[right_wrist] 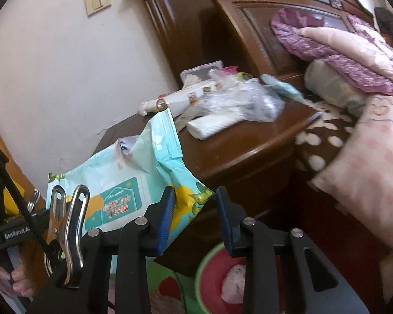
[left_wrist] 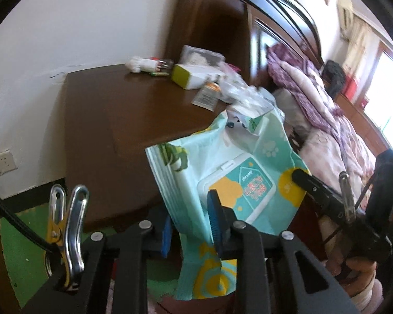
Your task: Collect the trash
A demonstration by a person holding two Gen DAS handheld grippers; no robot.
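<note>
My left gripper (left_wrist: 191, 225) is shut on a torn, empty teal wet-wipe pack (left_wrist: 222, 167) and holds it in the air in front of the brown nightstand (left_wrist: 133, 115). The pack also shows in the right wrist view (right_wrist: 123, 183), at the left. My right gripper (right_wrist: 196, 217) is open and empty, with its jaws beside the pack's corner, apart from it. On the nightstand lie a crumpled clear plastic bag (right_wrist: 238, 102), a folded white tissue pack (right_wrist: 212, 128) and a white box (right_wrist: 196, 91). A bin with a green rim and red inside (right_wrist: 217, 274) stands below my right gripper, with crumpled trash in it.
A bed with purple and pink quilts (right_wrist: 353, 52) and a dark wooden headboard (right_wrist: 249, 13) lies to the right of the nightstand. A white wall (left_wrist: 65, 26) is behind it. Green floor mat (left_wrist: 21, 248) lies below. A yellow-green box (left_wrist: 191, 76) sits on the nightstand.
</note>
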